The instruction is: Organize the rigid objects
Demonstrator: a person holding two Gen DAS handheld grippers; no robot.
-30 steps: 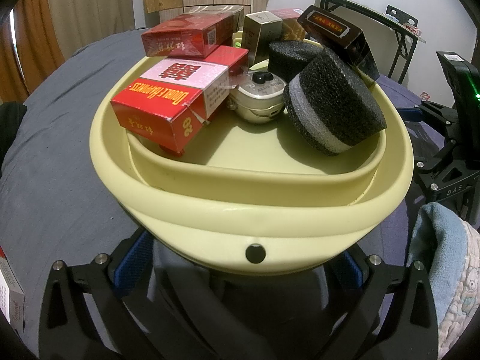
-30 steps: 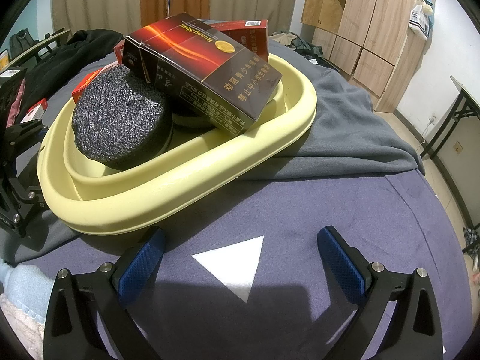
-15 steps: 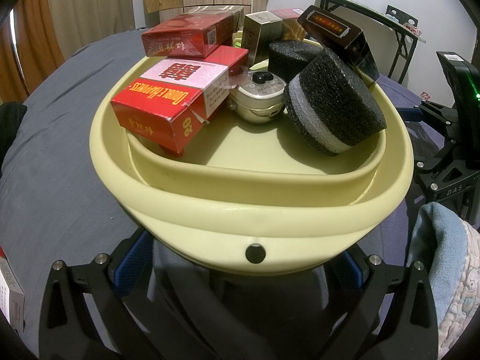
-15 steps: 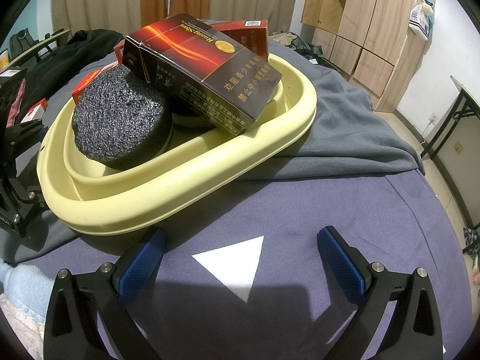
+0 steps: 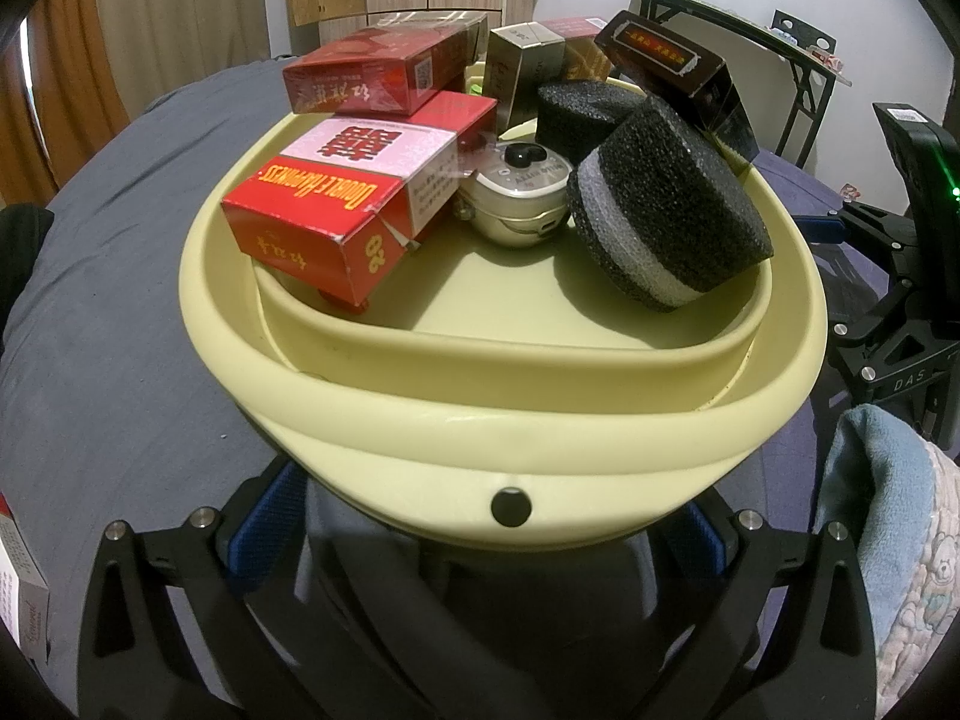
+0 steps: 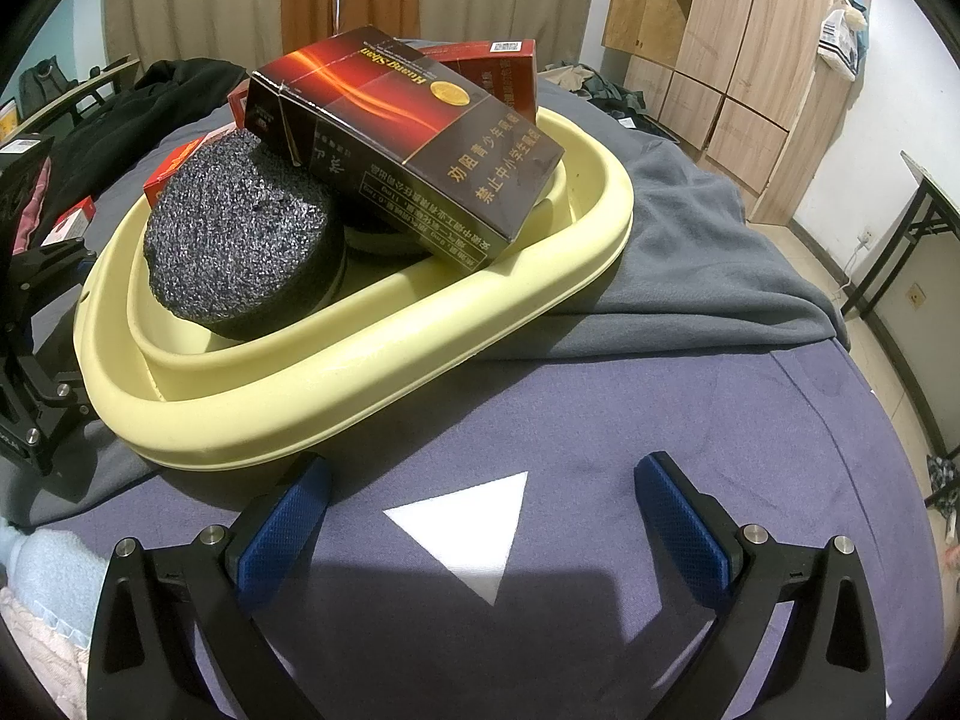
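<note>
- The yellow basin (image 5: 504, 414) is sitting on a bed covered with a grey blanket (image 6: 678, 252) and a purple sheet (image 6: 660, 420); in the left wrist view it is filling the middle of the picture.
- The left hand-held gripper (image 5: 480, 534) is standing at 6 o'clock of the basin, its two blue-padded fingers (image 5: 264, 516) spread wide on either side of the near rim. They are partly hidden under the rim, so I cannot tell if they are touching it.
- The right hand-held gripper (image 6: 480, 516) is released, with its fingers far apart over the purple sheet, grasping nothing. A white triangle (image 6: 468, 528) on the sheet is lying between them. The basin is near it, at about 11 o'clock.
- Inside the basin, a red box with a pink top (image 5: 354, 204) is lying at 10 o'clock, and a second red box (image 5: 378, 72) is lying behind it at 11 o'clock.
- A black foam cylinder with a grey band (image 5: 666, 210) is leaning, tilted, at 2 o'clock, and a second black foam piece (image 5: 582, 114) is standing just behind it.
- A small cream round case (image 5: 519, 192) is resting between the pink-topped box and the foam cylinder.
- A dark brown box (image 6: 408, 138) is lying tilted across the far rim, partly over the foam.
- A gold-brown box (image 5: 522, 72) is standing at 12 o'clock.
</note>
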